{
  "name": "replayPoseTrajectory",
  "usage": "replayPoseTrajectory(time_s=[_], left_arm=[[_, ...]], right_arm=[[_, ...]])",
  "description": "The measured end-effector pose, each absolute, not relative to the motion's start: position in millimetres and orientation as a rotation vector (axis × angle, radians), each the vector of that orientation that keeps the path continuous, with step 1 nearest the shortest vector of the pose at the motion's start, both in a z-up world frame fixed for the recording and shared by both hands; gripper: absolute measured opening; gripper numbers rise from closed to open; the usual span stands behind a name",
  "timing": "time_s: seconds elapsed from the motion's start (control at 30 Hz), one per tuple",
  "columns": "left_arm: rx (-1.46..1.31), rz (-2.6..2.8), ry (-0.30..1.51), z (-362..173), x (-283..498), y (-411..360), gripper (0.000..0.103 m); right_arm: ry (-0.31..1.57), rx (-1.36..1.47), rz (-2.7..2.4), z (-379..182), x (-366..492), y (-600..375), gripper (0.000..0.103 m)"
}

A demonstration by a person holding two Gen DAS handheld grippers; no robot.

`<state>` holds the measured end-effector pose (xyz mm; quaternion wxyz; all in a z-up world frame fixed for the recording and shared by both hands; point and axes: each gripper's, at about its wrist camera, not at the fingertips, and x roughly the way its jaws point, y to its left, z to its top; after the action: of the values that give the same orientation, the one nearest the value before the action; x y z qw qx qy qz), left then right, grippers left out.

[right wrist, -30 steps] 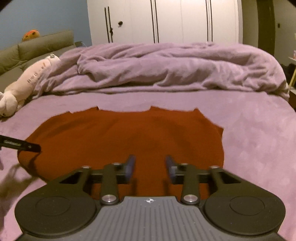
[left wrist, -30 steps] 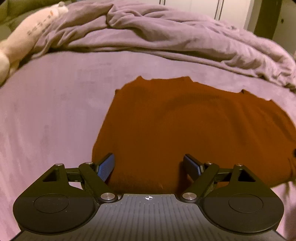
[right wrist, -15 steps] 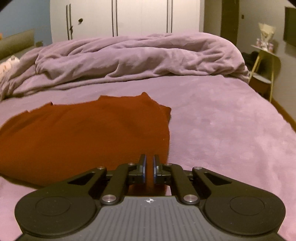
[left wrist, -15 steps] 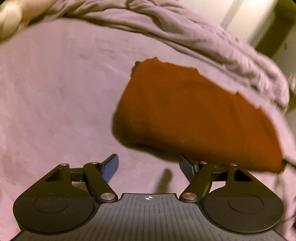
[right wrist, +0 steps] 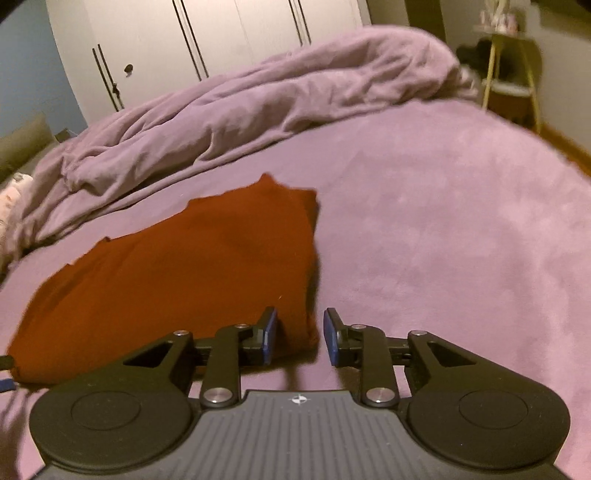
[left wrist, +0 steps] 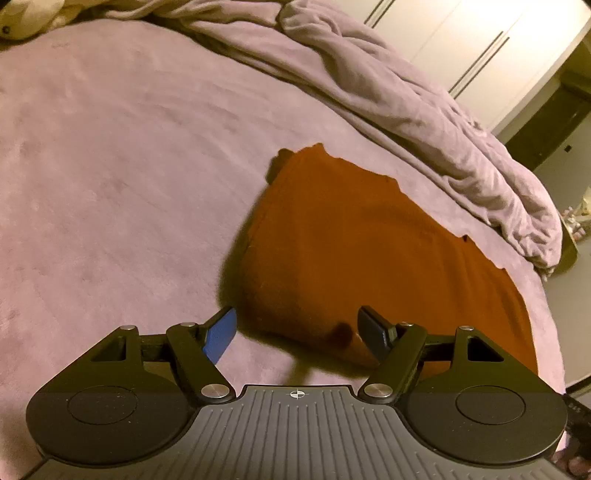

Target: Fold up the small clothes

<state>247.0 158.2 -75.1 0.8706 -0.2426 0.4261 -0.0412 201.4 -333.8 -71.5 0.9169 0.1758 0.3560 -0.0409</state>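
Observation:
A rust-orange garment [left wrist: 369, 251] lies folded flat on the purple bedspread [left wrist: 110, 166]. In the left wrist view my left gripper [left wrist: 299, 325] is open wide, its jaws on either side of the garment's near left corner, holding nothing. In the right wrist view the same garment [right wrist: 184, 266] stretches to the left. My right gripper [right wrist: 300, 334] is open with the garment's near right corner between its jaws, not clamped.
A rumpled purple duvet [right wrist: 240, 110] is heaped along the far side of the bed. White wardrobe doors [right wrist: 184, 48] stand behind it. A small side table [right wrist: 513, 74] stands at the right of the bed. A plush toy [left wrist: 26, 14] lies far left.
The right gripper shut half a second ago and has now opened. Both grippers have swung outward to the garment's near corners. The left gripper stayed open.

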Motion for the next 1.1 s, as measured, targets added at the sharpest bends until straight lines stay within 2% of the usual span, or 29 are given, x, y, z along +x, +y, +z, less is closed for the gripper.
replayPoseTrajectory(time_s=[0.17, 0.2, 0.33, 0.43, 0.5, 0.67, 0.77, 0.87, 0.93, 1.0, 1.1], left_arm=[[-0.487, -0.14, 0.903, -82, 260, 152, 0.08], [-0.478, -0.14, 0.899, -82, 260, 152, 0.076], [-0.461, -0.127, 0.911, -85, 266, 154, 0.041], [-0.473, -0.128, 0.92, -82, 267, 157, 0.027], [-0.423, -0.127, 0.887, -69, 265, 154, 0.026], [-0.321, -0.139, 0.828, -40, 257, 143, 0.025], [-0.223, -0.094, 0.894, -57, 263, 138, 0.026], [-0.132, -0.053, 0.895, -71, 257, 134, 0.036], [-0.064, -0.019, 0.861, -67, 250, 131, 0.057], [-0.095, -0.046, 0.858, -65, 246, 137, 0.057], [-0.304, -0.107, 0.91, -70, 254, 158, 0.061]], right_arm=[[0.737, 0.376, -0.034, -80, 211, -330, 0.037], [0.732, 0.377, -0.027, -80, 213, -330, 0.037], [0.742, 0.349, 0.015, -81, 219, -330, 0.023], [0.751, 0.301, 0.03, -80, 224, -325, 0.01], [0.729, 0.188, 0.011, -72, 224, -312, 0.009], [0.63, 0.115, -0.036, -48, 215, -304, 0.007], [0.663, 0.037, -0.088, -60, 218, -303, 0.006], [0.732, -0.066, -0.173, -79, 223, -302, 0.006], [0.75, -0.061, -0.248, -77, 222, -311, 0.006], [0.733, 0.001, -0.249, -68, 218, -320, 0.006], [0.665, -0.017, -0.169, -54, 212, -307, 0.007]])
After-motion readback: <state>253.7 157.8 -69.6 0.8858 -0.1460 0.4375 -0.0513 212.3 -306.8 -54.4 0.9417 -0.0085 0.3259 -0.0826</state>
